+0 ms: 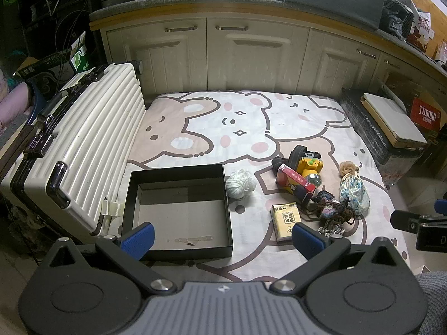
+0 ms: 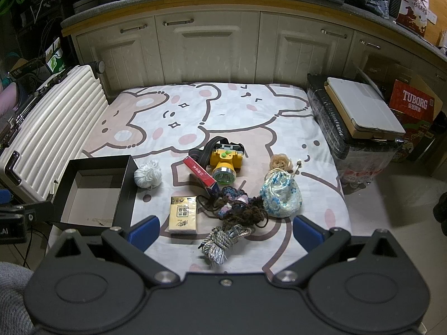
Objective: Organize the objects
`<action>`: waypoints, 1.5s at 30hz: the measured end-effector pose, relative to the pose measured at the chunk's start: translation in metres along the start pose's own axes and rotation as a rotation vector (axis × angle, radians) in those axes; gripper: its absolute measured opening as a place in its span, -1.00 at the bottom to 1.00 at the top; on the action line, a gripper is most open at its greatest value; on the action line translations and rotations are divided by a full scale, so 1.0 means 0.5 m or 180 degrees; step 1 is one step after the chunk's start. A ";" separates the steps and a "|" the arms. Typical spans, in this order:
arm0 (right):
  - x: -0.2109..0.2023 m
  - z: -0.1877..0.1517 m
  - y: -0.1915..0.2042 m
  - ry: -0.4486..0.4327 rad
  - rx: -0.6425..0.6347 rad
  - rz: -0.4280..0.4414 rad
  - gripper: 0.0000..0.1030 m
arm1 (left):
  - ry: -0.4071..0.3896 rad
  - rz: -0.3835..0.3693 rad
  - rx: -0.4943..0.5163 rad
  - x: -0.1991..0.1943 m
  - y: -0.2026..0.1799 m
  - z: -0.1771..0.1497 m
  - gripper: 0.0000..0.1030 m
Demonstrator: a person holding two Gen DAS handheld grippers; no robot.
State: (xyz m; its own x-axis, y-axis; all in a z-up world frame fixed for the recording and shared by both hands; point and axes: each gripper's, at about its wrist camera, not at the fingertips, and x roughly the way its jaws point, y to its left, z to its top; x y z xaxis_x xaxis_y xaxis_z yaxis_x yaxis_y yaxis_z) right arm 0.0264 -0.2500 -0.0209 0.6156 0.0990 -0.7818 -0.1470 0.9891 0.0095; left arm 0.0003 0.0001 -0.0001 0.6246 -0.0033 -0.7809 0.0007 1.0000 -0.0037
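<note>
Both grippers hovering over near edge of bear-print sheet (image 1: 251, 117), angled down. Left gripper (image 1: 222, 238) jaws wide apart, nothing between, blue pads (image 1: 139, 238) over near wall of empty black box (image 1: 178, 206) lying at left of sheet. Right gripper (image 2: 226, 233) jaws likewise spread, nothing gripped, poised above coiled cord (image 2: 223, 241) and tangle of dark crochet (image 2: 240, 209). Loose things clustered right of box: white yarn ball (image 2: 148, 177) just beside box; red carton (image 2: 199, 174) with writing too small to read, leaning against yellow headlamp (image 2: 226, 162); yellow pack (image 2: 183, 215) printed with characters, not legible; blue-and-white drawstring pouch (image 2: 280, 196) with beige flower (image 2: 279, 163) just beyond it. "TUBORG" readable on red carton box (image 2: 413, 103) at far right, in both views. White ribbed suitcase (image 1: 83, 150) flat along left side of sheet. Cream cabinet doors (image 1: 251, 55) at far end. Black crate (image 2: 352, 139) at right edge with flat white board (image 2: 363, 106) on top. Left view alone giving full box interior, with pale smear on its floor, and suitcase latches; right view alone giving whole coiled cord and headlamp lens face-on. Each view catching other gripper at its edge.
</note>
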 end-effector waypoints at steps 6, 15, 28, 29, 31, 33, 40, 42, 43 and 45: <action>0.000 0.000 0.000 0.0001 -0.0002 -0.0001 0.99 | 0.0003 -0.0001 0.0000 0.000 0.000 0.000 1.00; 0.000 0.000 0.000 0.0003 -0.0004 -0.0001 0.99 | 0.0006 -0.0010 -0.0010 -0.001 0.000 -0.001 1.00; 0.000 0.001 -0.002 0.0005 -0.0006 -0.0001 0.99 | 0.0011 -0.0010 -0.0007 -0.001 0.000 -0.001 1.00; 0.000 0.001 -0.002 0.0005 -0.0007 -0.0004 0.99 | 0.0011 -0.0010 -0.0007 -0.001 0.000 -0.001 1.00; 0.001 0.000 -0.002 0.0006 -0.0006 -0.0002 0.99 | 0.0012 -0.0009 -0.0007 0.000 0.000 0.000 1.00; 0.001 0.000 -0.003 0.0005 -0.0008 -0.0001 0.99 | 0.0013 -0.0011 -0.0009 -0.001 0.000 0.000 1.00; 0.001 0.001 -0.003 0.0007 -0.0008 -0.0002 0.99 | 0.0015 -0.0011 -0.0005 0.000 0.000 0.000 1.00; 0.001 0.001 -0.004 0.0008 -0.0009 -0.0001 0.99 | 0.0013 -0.0011 0.0003 0.000 -0.001 -0.008 1.00; 0.001 0.001 -0.004 0.0008 -0.0009 -0.0001 0.99 | 0.0013 -0.0010 0.0008 -0.001 -0.001 -0.011 1.00; 0.001 0.001 -0.004 0.0008 -0.0008 -0.0001 0.99 | 0.0012 -0.0011 0.0013 0.003 0.001 -0.011 1.00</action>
State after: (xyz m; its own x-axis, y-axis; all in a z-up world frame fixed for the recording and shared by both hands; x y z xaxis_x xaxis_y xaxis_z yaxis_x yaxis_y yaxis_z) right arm 0.0274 -0.2518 -0.0211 0.6137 0.0985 -0.7834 -0.1489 0.9888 0.0077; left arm -0.0032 0.0006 -0.0045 0.6217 -0.0068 -0.7832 0.0061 1.0000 -0.0038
